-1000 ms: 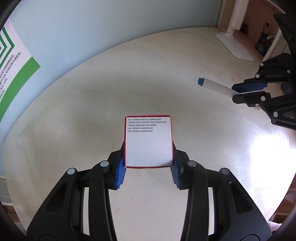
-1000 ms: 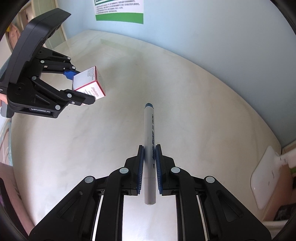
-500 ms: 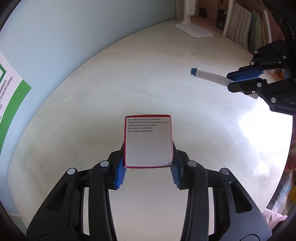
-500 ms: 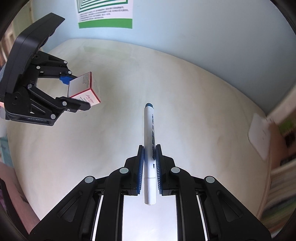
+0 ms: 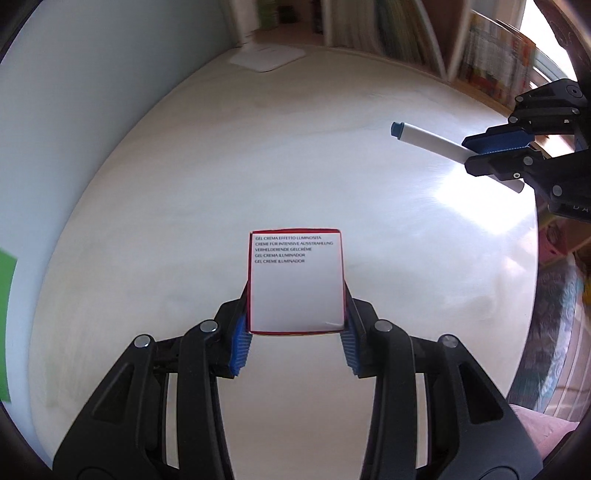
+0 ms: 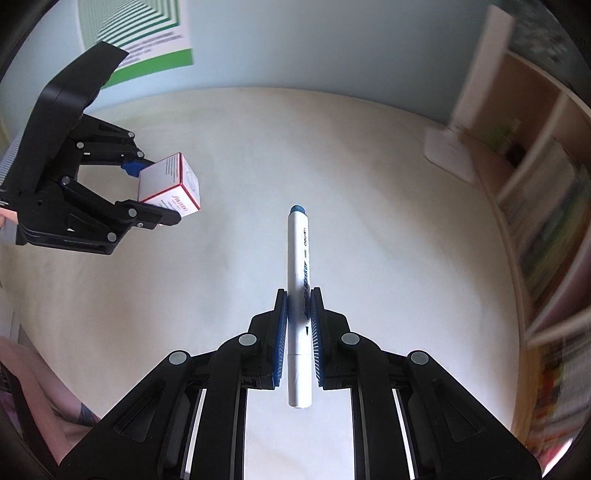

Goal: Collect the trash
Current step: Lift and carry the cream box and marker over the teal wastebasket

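Left wrist view: my left gripper (image 5: 295,325) is clamped on a small cosmetics box (image 5: 295,282), white faced with a red edge, its blue pads pressing both side walls. The box is held clear above the pale tabletop (image 5: 240,177), printed lines of "GEL CREMA" text facing me. Off to the upper right I see my right gripper (image 5: 496,151) pinching a white marker (image 5: 432,142) — blue cap pointing left, out over the table. At the far edge sits a white lamp base (image 5: 267,59), and behind it a bookshelf (image 5: 480,55), blurred.

Right wrist view: my right gripper (image 6: 299,328) is closed narrow on the white marker (image 6: 298,280), which runs straight ahead between the pads, blue cap at the far tip, rear end sticking back past the fingers. It's off the tabletop (image 6: 388,206). On the left, my left gripper (image 6: 147,195) holds the cosmetics box (image 6: 170,184) — tilted, red edged, a logo on its near side. A green and white poster (image 6: 147,33) hangs on the light blue wall, and the lamp base (image 6: 448,155) and bookshelf (image 6: 546,206) sit to the right.
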